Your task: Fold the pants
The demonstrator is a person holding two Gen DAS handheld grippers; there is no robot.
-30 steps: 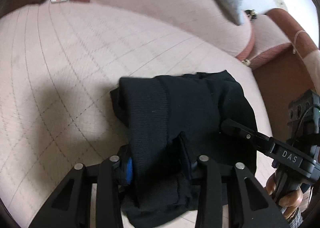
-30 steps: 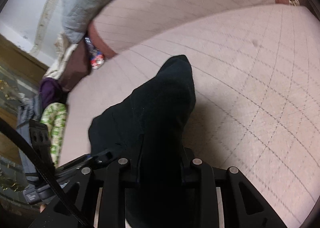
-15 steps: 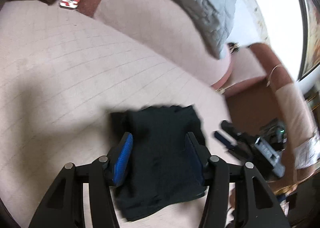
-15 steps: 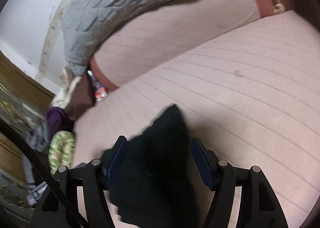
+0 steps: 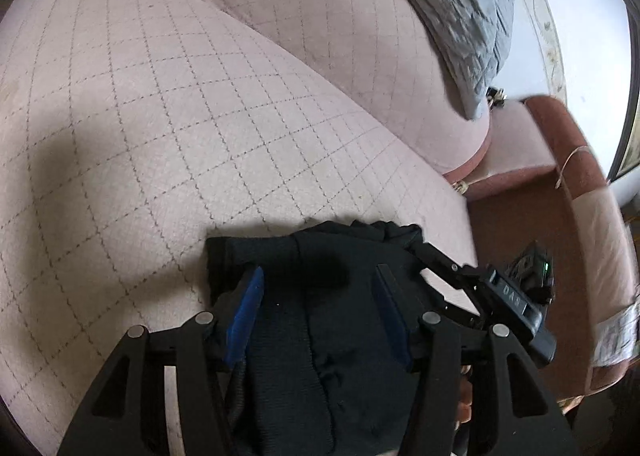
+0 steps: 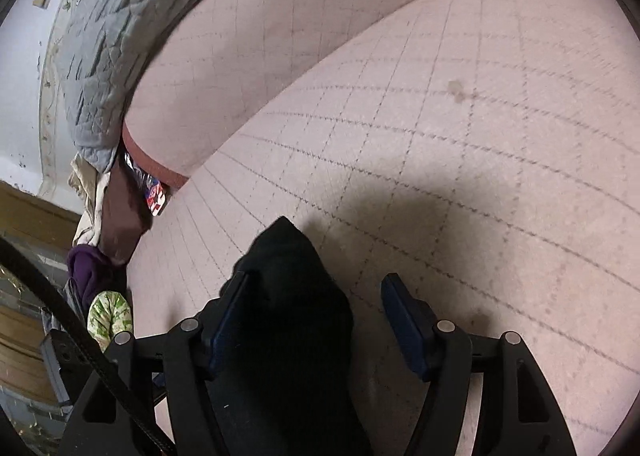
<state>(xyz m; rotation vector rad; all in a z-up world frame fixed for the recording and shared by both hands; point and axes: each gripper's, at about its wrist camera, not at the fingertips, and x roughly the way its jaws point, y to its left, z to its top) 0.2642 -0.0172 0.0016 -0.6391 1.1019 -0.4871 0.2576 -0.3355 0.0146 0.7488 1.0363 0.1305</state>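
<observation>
The black knit pants (image 5: 320, 320) lie folded into a thick, compact bundle on the pale pink quilted sofa seat (image 5: 160, 136), close to its front edge and toward its right end. The cloth is dark and matte, with a ribbed band running along the top layer and a seam line down the middle; the far edge bunches into small rumpled folds. The left gripper (image 5: 318, 312) hangs over the bundle with its blue-padded jaws spread about halfway, the pants lying between them, neither pad pressing the cloth. The right gripper (image 6: 316, 316) stands wide apart; a pointed corner of the pants (image 6: 288, 296) rises between its jaws, lying against the left pad and clear of the other. In the left wrist view the right gripper sits at the bundle's right edge. Beyond the pants the seat stretches bare to the matching pink back cushion (image 5: 340, 36), over which a grey quilted blanket (image 5: 472, 16) is draped.
</observation>
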